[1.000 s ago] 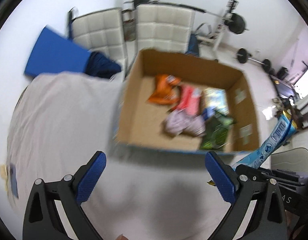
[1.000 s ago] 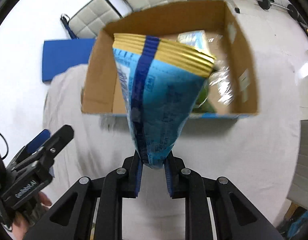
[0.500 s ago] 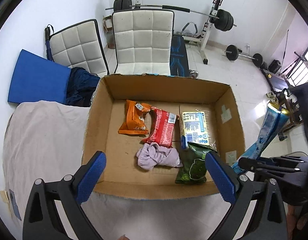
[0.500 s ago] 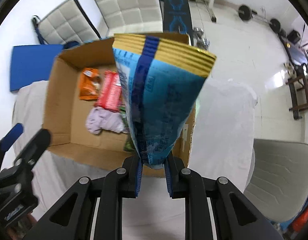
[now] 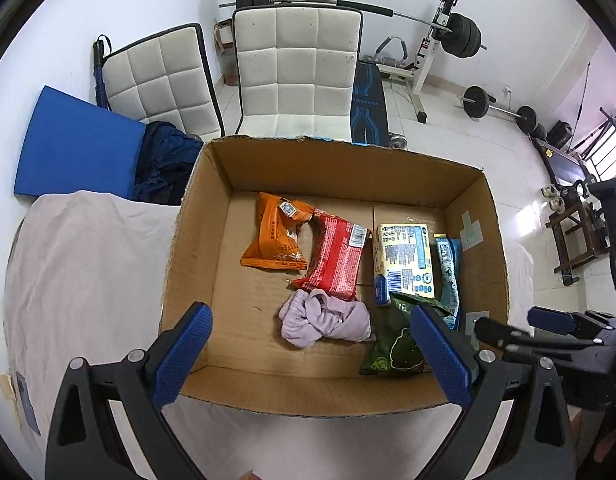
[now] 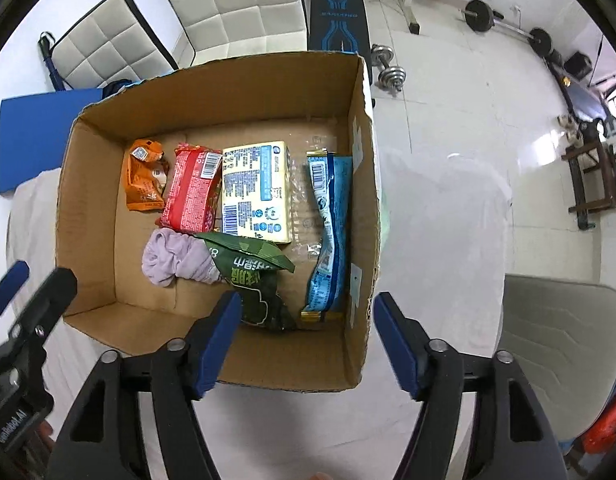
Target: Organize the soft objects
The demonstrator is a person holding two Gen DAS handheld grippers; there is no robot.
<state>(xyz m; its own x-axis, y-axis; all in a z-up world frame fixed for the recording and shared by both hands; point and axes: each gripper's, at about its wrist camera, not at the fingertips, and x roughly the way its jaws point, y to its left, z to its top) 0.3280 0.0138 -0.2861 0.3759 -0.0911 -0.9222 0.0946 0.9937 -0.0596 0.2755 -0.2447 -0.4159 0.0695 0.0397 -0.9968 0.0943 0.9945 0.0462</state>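
Blue packet (image 6: 327, 236) lying flat inside the cardboard box (image 6: 212, 92) along its right wall, beside the yellow pack (image 6: 256, 192); right gripper (image 6: 308, 340) spread wide and empty over the near rim, left gripper (image 5: 311, 356) likewise spread, holding nothing.

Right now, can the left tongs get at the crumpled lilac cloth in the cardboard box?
Probably yes: the left tongs are open above the box's near wall, and the crumpled lilac cloth lies uncovered just beyond.
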